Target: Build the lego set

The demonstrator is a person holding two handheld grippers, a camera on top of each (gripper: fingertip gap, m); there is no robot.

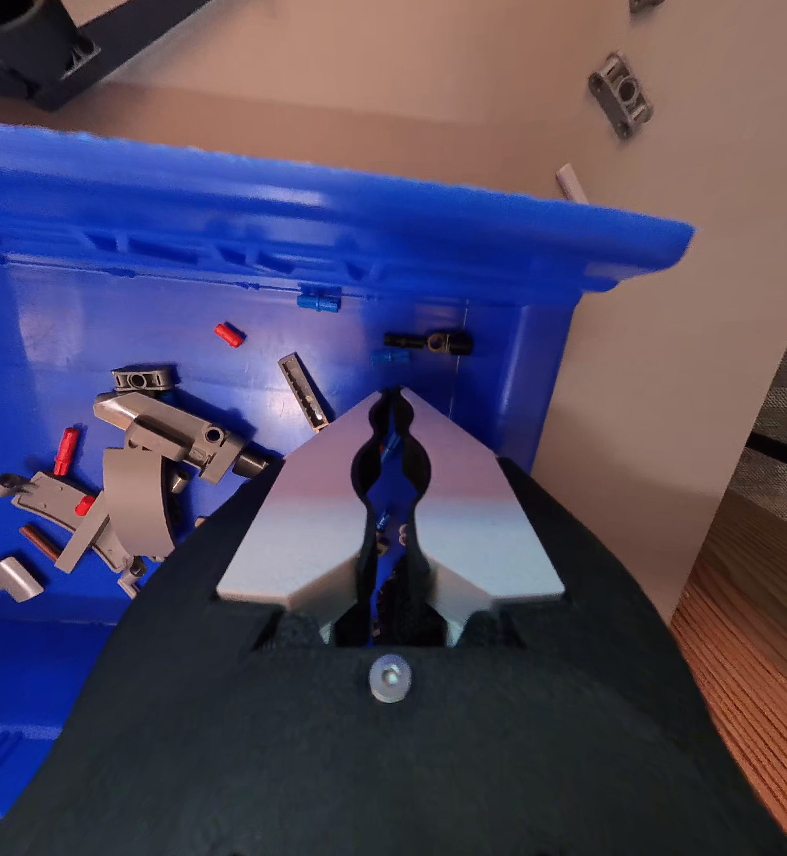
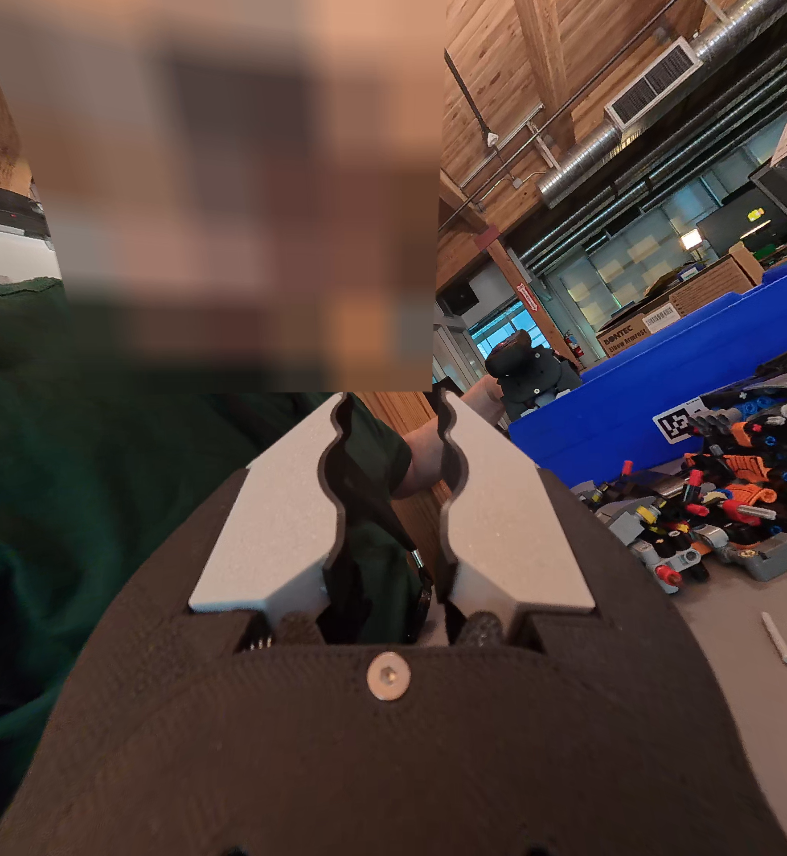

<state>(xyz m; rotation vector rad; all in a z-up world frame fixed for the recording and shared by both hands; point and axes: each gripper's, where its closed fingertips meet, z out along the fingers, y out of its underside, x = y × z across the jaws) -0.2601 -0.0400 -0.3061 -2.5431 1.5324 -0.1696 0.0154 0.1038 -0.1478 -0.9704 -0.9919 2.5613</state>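
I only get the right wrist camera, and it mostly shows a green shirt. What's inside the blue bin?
Observer: Loose pieces lie on the floor of the blue bin: a pile of grey parts, small red pins and blue pins.
Operator: Where's the other gripper?
Observer: The left gripper is down inside the bin near its right corner, jaws almost together.
Operator: Did it grab something?
Observer: I cannot tell. A thin blue piece shows in the gap between its fingers, but it may just lie on the bin floor below.
Operator: Any pieces outside the bin?
Observer: Yes, a grey piece with holes lies on the table beyond the bin.
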